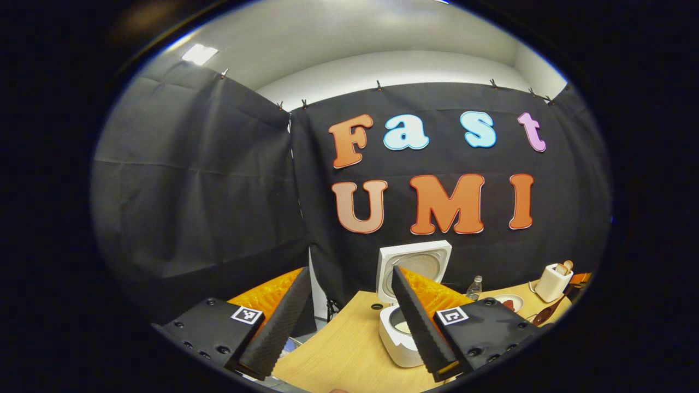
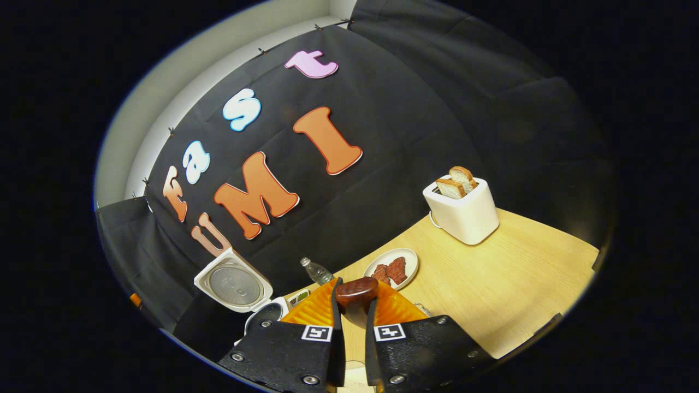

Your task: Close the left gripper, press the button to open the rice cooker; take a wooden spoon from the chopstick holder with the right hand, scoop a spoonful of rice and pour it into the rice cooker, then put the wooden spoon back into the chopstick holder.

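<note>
The dark brown wooden spoon is pinched between the two fingers of the right gripper, its rounded bowl poking up past the fingertips, most likely so it rides level for scooping or carrying rice; whether any rice lies in it I cannot tell. That gripper hangs tilted above the near edge of the pale wooden tabletop, the white rice cooker standing toward the left edge with its lid raised, so the button press looks done. The left gripper is held low over the near left corner with fingers spread wide and empty, pointing toward the cooker.
</note>
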Tool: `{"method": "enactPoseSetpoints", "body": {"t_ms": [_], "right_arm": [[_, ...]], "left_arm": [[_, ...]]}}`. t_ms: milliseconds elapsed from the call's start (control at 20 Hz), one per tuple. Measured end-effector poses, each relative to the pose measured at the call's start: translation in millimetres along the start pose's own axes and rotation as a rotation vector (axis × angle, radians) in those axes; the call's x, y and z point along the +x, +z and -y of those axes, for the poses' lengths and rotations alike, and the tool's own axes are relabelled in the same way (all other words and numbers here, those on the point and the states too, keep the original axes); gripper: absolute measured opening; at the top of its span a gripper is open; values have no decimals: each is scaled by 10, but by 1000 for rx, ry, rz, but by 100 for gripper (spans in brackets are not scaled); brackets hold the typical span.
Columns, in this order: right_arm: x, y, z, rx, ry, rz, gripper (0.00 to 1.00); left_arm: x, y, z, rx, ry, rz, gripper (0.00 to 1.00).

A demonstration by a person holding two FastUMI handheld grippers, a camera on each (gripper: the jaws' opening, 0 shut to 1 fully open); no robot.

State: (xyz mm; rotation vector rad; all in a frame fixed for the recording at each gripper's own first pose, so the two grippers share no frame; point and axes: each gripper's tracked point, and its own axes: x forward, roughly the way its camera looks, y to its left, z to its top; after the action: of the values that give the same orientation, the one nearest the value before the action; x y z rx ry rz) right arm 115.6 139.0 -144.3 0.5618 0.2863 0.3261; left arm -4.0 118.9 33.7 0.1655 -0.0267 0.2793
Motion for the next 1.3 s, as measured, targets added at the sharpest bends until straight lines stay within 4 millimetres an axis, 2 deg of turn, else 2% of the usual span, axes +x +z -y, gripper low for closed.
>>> {"method": "enactPoseSetpoints", "body": {"t_ms": [200,400,550,800,950,1250,1300], "right_arm": [[-267,-253,-413,-12,19,14,14],[-408,-745,-707,-64,18,-9,14],[-439,-1076,-742,-154,-18,-35,13],[-456,-1386,-775,-379,-77,-58,14],[-444,-1590,-823,-467,-83,-74,14],[-407,-2155,-722,-622,-91,-177,14],[-425,-2179,-740,-638,-84,-169,14]], "left_arm": [[192,-148,-134,-44,-91,-28,100],[373,-284,-391,-69,-124,-57,100],[422,-351,-531,-43,-147,-61,100],[479,-425,-662,-16,-195,-68,100],[512,-540,-799,-8,-179,-89,100],[538,-623,-959,-47,-173,-114,99],[546,-620,-971,-52,-174,-114,100]]}}
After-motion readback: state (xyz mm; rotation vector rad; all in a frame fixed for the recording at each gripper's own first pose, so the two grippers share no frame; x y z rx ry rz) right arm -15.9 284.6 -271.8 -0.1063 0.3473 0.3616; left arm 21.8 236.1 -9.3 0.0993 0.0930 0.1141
